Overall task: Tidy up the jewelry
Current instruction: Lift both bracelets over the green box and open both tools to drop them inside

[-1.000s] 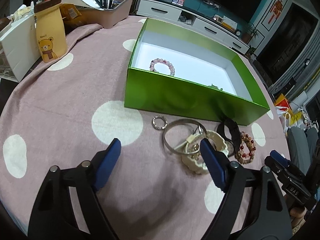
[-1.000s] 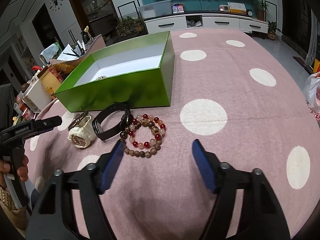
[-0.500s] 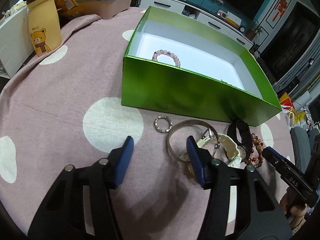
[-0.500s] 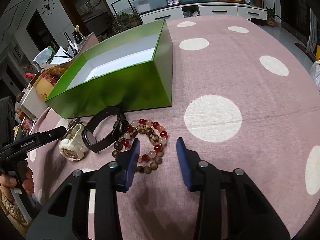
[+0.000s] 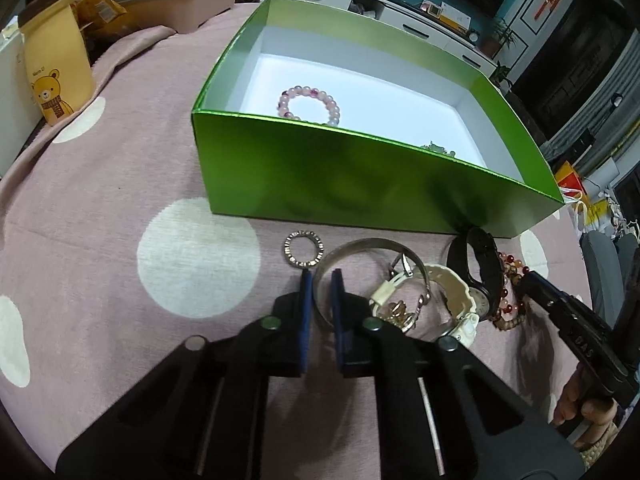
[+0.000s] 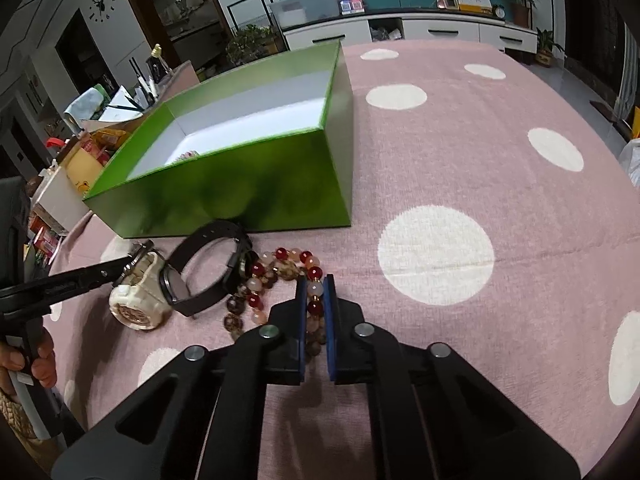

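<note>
A green box [image 5: 360,184] with a white inside holds a pink bead bracelet [image 5: 310,104] and a small green piece [image 5: 438,148]. In front of it on the cloth lie a small sparkly ring [image 5: 303,249], a silver bangle [image 5: 360,250], a cream watch [image 5: 452,296], a black band [image 5: 480,264] and red-and-brown bead bracelets [image 6: 280,276]. My left gripper [image 5: 320,280] is shut on the bangle's near-left rim. My right gripper [image 6: 313,286] is shut on the bead bracelets' right side. The green box [image 6: 248,196] stands just behind them.
A yellow bear-print bag [image 5: 54,64] and a beige tray of pens [image 5: 172,0] stand at the cloth's far left edge. The pink dotted tablecloth [image 6: 480,168] spreads wide to the right. A hand [image 5: 588,408] holds the other gripper at lower right.
Both grippers have moved forward and down onto the jewellery, and their jaws went from wide open to shut, the left on the bangle, the right on the beads.
</note>
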